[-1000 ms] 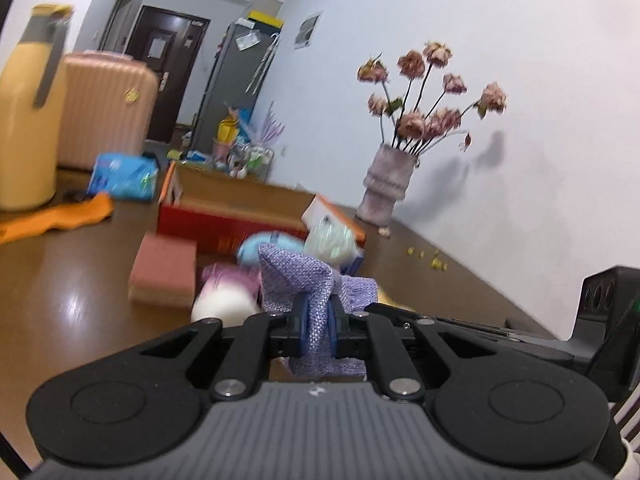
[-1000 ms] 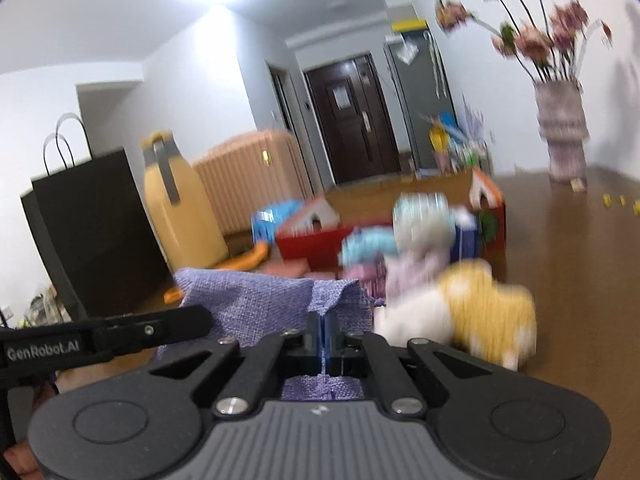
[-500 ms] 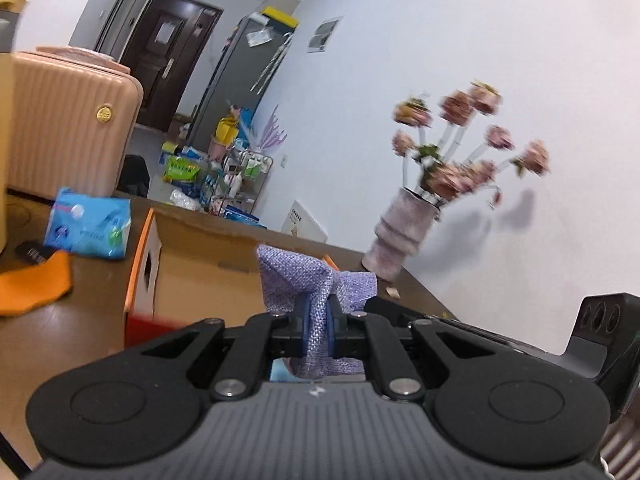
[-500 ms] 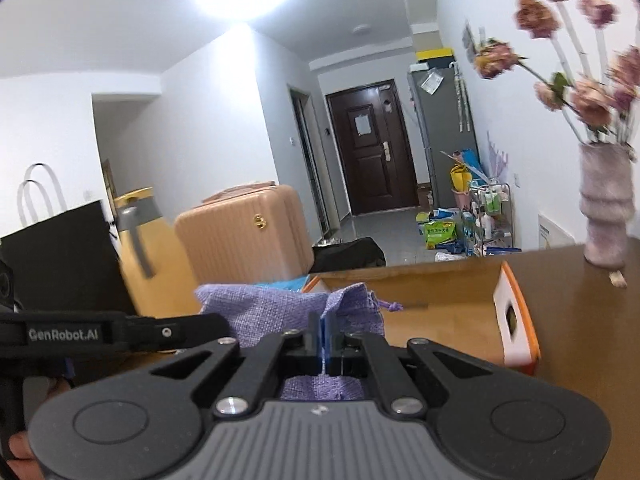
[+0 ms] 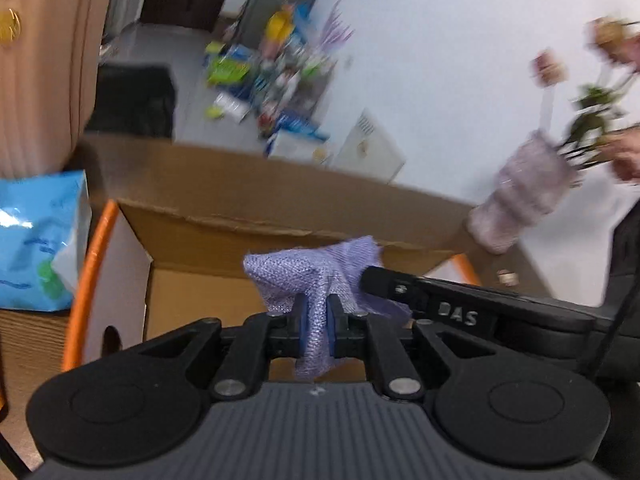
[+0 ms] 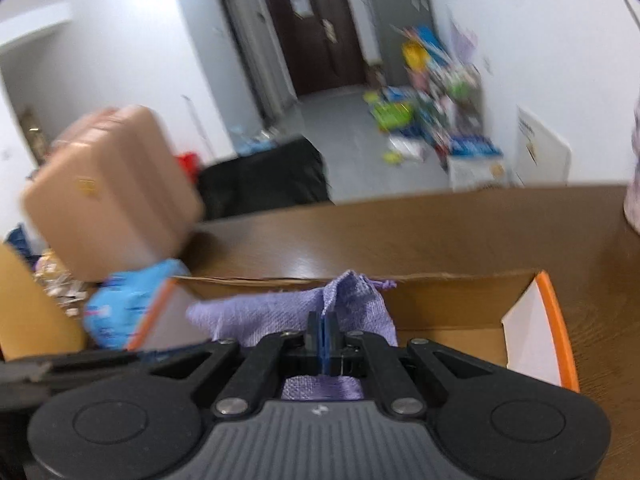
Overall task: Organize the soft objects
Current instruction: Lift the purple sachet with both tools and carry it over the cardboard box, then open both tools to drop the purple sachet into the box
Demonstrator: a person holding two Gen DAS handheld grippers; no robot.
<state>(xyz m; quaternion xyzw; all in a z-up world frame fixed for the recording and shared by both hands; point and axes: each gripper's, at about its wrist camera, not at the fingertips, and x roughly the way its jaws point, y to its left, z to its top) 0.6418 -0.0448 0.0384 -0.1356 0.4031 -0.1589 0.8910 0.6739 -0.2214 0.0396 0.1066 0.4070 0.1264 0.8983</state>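
Both grippers hold one purple woven cloth pouch [image 5: 316, 268] between them. My left gripper [image 5: 316, 320] is shut on one side of the pouch; my right gripper [image 6: 323, 334] is shut on the other side, where the pouch [image 6: 280, 316] spreads to the left. The pouch hangs over the open cardboard box [image 5: 256, 216] with orange-edged flaps, also seen in the right wrist view [image 6: 460, 292]. The right gripper's body shows at the right of the left wrist view [image 5: 460, 312]. The box's inside is mostly hidden behind the grippers.
A blue plastic packet [image 5: 36, 240] lies left of the box, also in the right wrist view [image 6: 124, 304]. A pink suitcase [image 6: 108, 188] stands behind the brown table [image 6: 400, 232]. A vase of dried flowers [image 5: 528, 200] stands at the right. Clutter sits on the floor by the wall.
Both grippers have moved forward and tilted down with the pouch, from above the table's soft toys to over the open box. The box now fills the lower view.
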